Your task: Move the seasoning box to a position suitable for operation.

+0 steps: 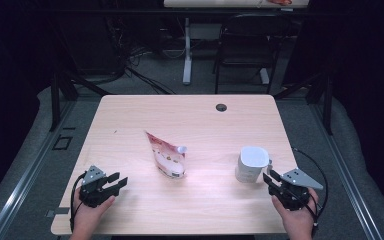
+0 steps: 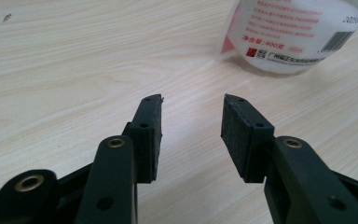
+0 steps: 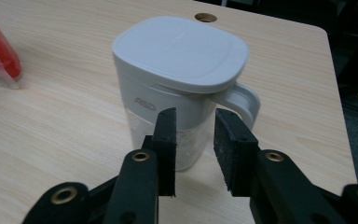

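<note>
A white jug (image 1: 252,164) with a flat lid and a side handle (image 3: 243,103) stands on the right part of the wooden table (image 1: 200,125). My right gripper (image 1: 270,178) is just in front of it, close to its base. Its jaws are open with nothing between the pads, and the right gripper (image 3: 195,114) points at the jug (image 3: 177,65). A red and white spouted pouch (image 1: 166,157) lies near the table's middle. My left gripper (image 1: 121,183) rests at the front left, open and empty. The left gripper (image 2: 193,100) faces the pouch's bottom (image 2: 289,37).
A round cable hole (image 1: 221,107) sits near the table's far edge. Beyond the table are a black chair (image 1: 245,45), a white table leg (image 1: 187,50) and cables on the floor. The pouch (image 3: 0,51) shows at the far left of the right gripper view.
</note>
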Motion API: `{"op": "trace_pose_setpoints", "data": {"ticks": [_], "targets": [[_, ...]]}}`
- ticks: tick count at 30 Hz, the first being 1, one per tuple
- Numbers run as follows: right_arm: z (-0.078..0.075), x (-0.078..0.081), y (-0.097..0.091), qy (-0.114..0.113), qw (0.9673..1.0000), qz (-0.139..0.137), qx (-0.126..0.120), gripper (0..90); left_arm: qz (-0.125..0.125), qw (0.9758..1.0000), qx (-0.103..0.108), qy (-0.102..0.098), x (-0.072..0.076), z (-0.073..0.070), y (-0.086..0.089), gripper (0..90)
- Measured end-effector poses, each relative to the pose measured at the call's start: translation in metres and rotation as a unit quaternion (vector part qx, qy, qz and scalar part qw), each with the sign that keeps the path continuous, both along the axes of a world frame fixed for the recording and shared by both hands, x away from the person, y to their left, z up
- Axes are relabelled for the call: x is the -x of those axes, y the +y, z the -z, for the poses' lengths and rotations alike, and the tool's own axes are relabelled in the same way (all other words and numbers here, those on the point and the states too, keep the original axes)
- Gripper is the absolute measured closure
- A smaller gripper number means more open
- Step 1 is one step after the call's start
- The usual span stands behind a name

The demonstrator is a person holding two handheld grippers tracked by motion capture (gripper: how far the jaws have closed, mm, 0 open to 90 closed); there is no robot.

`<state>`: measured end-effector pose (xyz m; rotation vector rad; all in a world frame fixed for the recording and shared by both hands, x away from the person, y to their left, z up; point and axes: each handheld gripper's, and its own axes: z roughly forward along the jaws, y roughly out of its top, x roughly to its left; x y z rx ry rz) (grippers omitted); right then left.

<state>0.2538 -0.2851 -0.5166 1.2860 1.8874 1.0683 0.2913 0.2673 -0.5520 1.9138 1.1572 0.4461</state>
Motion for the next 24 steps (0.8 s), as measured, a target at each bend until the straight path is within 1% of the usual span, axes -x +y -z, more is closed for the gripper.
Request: {"op": "trace_pose_setpoints", "data": {"ticks": [1, 3, 4, 7, 10, 12, 15, 20, 22, 23, 24], "targets": [[0.002, -0.001, -0.002, -0.001, 1.0000, 0.003, -0.001, 66.0, -0.001, 1.0000, 0.001, 0.000, 0.000, 0.000, 0.000, 57.3], [0.004, -0.004, -0.007, 0.008, 0.9999, 0.013, 0.000, 63.7, -0.002, 1.0000, 0.005, 0.000, -0.001, 0.000, 0.001, 56.6], [0.006, -0.006, -0.009, 0.009, 0.9998, 0.016, -0.004, 62.8, -0.002, 1.0000, 0.006, 0.000, -0.001, 0.001, 0.001, 56.7], [0.011, -0.014, -0.013, 0.011, 0.9996, 0.026, -0.004, 62.8, 0.000, 1.0000, 0.008, -0.001, -0.001, 0.000, 0.003, 57.6], [0.016, -0.023, -0.016, 0.019, 0.9993, 0.031, -0.003, 64.4, 0.003, 1.0000, 0.004, 0.001, -0.001, 0.000, 0.003, 58.8], [0.019, -0.027, -0.016, 0.020, 0.9994, 0.028, -0.002, 66.4, 0.004, 1.0000, 0.003, 0.000, -0.001, 0.000, 0.003, 60.0], [0.021, -0.034, -0.015, 0.021, 0.9993, 0.029, 0.006, 67.1, 0.005, 1.0000, 0.003, -0.001, -0.001, 0.001, 0.003, 60.1], [0.026, -0.042, -0.013, 0.023, 0.9991, 0.029, 0.018, 61.3, 0.010, 0.9999, -0.003, -0.002, 0.000, 0.001, 0.002, 59.1], [0.027, -0.046, -0.014, 0.021, 0.9992, 0.026, 0.019, 59.8, 0.011, 0.9999, -0.004, -0.003, 0.000, 0.001, 0.001, 59.1], [0.028, -0.047, -0.014, 0.020, 0.9994, 0.022, 0.014, 59.7, 0.012, 0.9999, -0.003, -0.002, -0.001, 0.002, 0.001, 59.3], [0.028, -0.049, -0.014, 0.021, 0.9995, 0.020, 0.015, 59.7, 0.011, 0.9999, -0.001, 0.000, -0.001, 0.002, 0.001, 60.7]]}}
